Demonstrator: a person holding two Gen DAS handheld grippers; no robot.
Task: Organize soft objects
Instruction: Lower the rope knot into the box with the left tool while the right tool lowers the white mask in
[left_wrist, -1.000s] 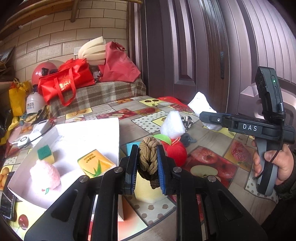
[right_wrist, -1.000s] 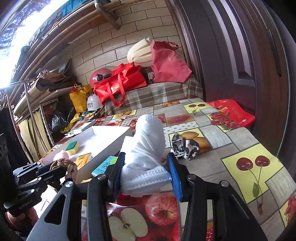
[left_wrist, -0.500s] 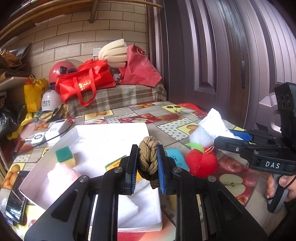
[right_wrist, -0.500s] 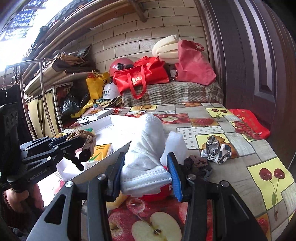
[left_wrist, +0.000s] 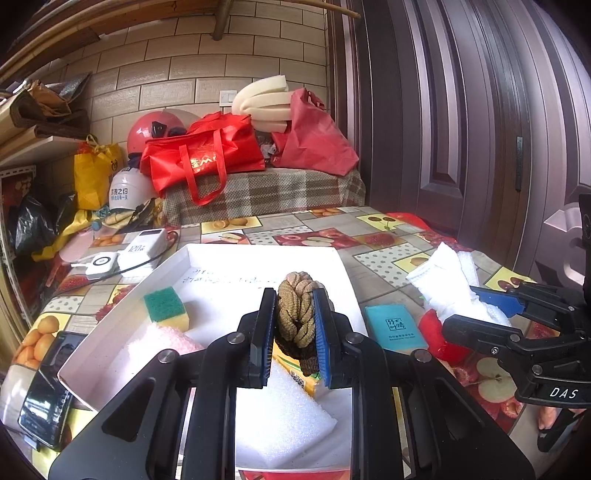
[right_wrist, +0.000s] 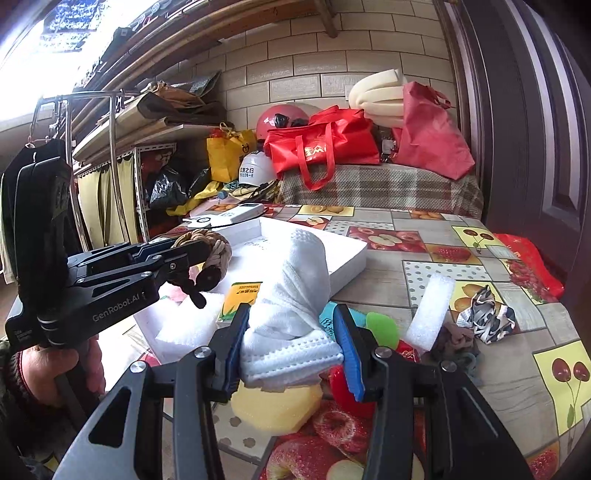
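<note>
The sorting looks about half done from where I stand. The white box (left_wrist: 343, 273) on the counter (right_wrist: 436, 236) already holds a green-and-yellow sponge (left_wrist: 166, 308) at its 9 o'clock side, a pink fluffy cloth (left_wrist: 159, 343) just below that, a yellow packet (right_wrist: 240, 299) near the middle and a slab of white foam (left_wrist: 284, 413) at the 6 o'clock end.

Two pieces are in the air. The left hand-held gripper (left_wrist: 294, 325) is clamped on a brown braided hair tie (left_wrist: 297, 308) and hangs over the middle of the box. The right hand-held gripper (right_wrist: 291, 347) is squeezed around a rolled white cloth (right_wrist: 295, 288), held just off the box's 3 o'clock edge, above the loose pile.

What remains, I'd say, is dropping these two in and then clearing the counter beside the box: a red plush apple with a green leaf (right_wrist: 382, 328), a yellow sponge (right_wrist: 273, 406) under the right gripper, a strip of white foam (right_wrist: 432, 310), a dull knitted scrap (right_wrist: 454, 339), and a black-and-white patterned cloth (right_wrist: 484, 314) farther toward 3 o'clock. A teal packet (left_wrist: 395, 326) lies touching the box's right wall; whether it counts as soft I can't tell.
</note>
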